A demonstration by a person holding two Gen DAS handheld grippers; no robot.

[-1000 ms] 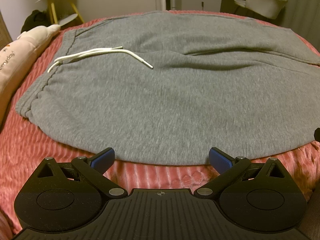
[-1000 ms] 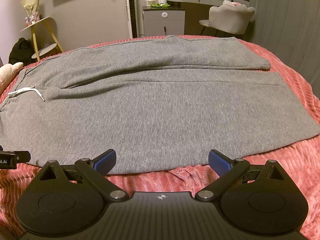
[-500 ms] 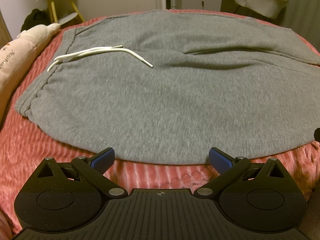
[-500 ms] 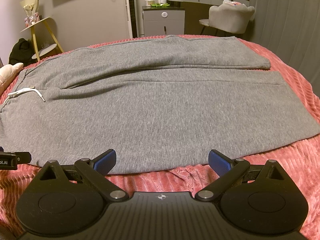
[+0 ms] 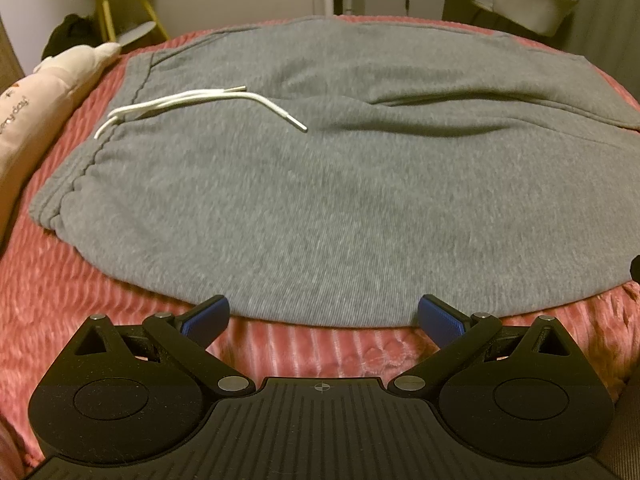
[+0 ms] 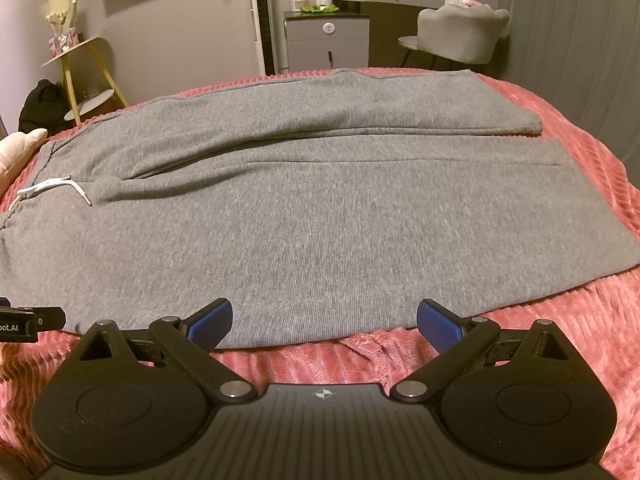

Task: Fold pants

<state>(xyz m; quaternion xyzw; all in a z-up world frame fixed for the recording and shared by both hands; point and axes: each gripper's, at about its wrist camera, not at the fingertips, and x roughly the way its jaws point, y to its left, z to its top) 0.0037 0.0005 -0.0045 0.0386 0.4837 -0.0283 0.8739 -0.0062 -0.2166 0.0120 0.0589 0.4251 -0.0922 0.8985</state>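
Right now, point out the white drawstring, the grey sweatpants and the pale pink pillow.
white drawstring (image 5: 208, 98), left wrist view, middle of the cord.
grey sweatpants (image 6: 320, 216), right wrist view, near leg's middle.
pale pink pillow (image 5: 44, 92), left wrist view, its upper face.

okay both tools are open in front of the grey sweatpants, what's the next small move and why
Probably ease both tools forward to pinch the near edge of the grey sweatpants. The left tool and right tool are open and empty just short of that edge, and the pants lie flat, unfolded.

Grey pants (image 6: 304, 216) spread flat, legs side by side
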